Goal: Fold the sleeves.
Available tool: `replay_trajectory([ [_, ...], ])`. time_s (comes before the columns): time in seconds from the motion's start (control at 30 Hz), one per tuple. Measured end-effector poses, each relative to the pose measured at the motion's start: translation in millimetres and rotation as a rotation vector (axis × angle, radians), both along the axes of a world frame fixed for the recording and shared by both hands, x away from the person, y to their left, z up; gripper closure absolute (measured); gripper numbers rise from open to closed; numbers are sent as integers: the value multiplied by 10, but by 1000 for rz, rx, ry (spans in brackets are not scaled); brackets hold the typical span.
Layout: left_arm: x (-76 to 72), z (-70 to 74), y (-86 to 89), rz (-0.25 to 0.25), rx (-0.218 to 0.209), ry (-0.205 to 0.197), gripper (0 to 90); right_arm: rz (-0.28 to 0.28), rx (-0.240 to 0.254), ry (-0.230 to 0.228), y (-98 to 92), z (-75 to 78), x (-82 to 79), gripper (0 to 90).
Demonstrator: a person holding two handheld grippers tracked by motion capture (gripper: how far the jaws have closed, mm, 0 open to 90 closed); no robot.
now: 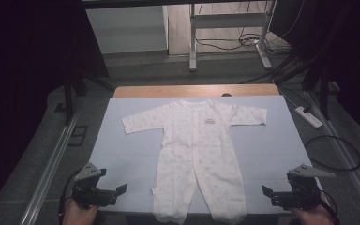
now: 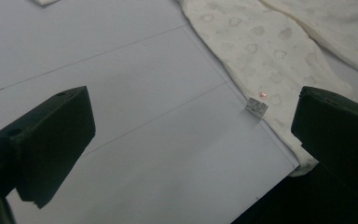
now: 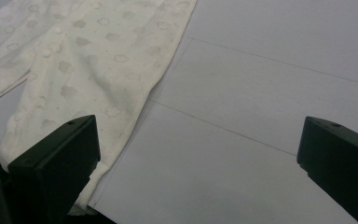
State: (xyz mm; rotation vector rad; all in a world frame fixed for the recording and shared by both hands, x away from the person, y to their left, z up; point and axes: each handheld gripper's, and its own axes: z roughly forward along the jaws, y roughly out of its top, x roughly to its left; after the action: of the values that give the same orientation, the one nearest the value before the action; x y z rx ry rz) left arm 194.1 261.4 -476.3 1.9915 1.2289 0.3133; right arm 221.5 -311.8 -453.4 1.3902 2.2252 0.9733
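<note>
Romper [image 1: 198,154] lies flat between my grippers, legs toward me (long axis front-to-back); left [image 1: 107,193] and right [image 1: 278,195] fingers apart, equally near.

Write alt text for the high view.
A white long-sleeved baby romper lies spread flat on a pale blue table mat. The left gripper and right gripper, both open, flank its legs at the near edge.

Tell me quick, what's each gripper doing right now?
Left gripper: open, holding nothing, beside the baby romper.
Right gripper: open, holding nothing, beside the romper's other leg.
</note>
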Motion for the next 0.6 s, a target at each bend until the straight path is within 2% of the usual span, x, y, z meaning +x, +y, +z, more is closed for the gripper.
replay_trajectory([
  [0.47, 140, -11, 8, 24, 11, 1, 0, 5, -6, -3, 19, 0, 15, 0],
  [0.6, 222, -32, 13, 3, 2, 9, 0, 6, -4, 0, 19, -1, 20, 0],
])
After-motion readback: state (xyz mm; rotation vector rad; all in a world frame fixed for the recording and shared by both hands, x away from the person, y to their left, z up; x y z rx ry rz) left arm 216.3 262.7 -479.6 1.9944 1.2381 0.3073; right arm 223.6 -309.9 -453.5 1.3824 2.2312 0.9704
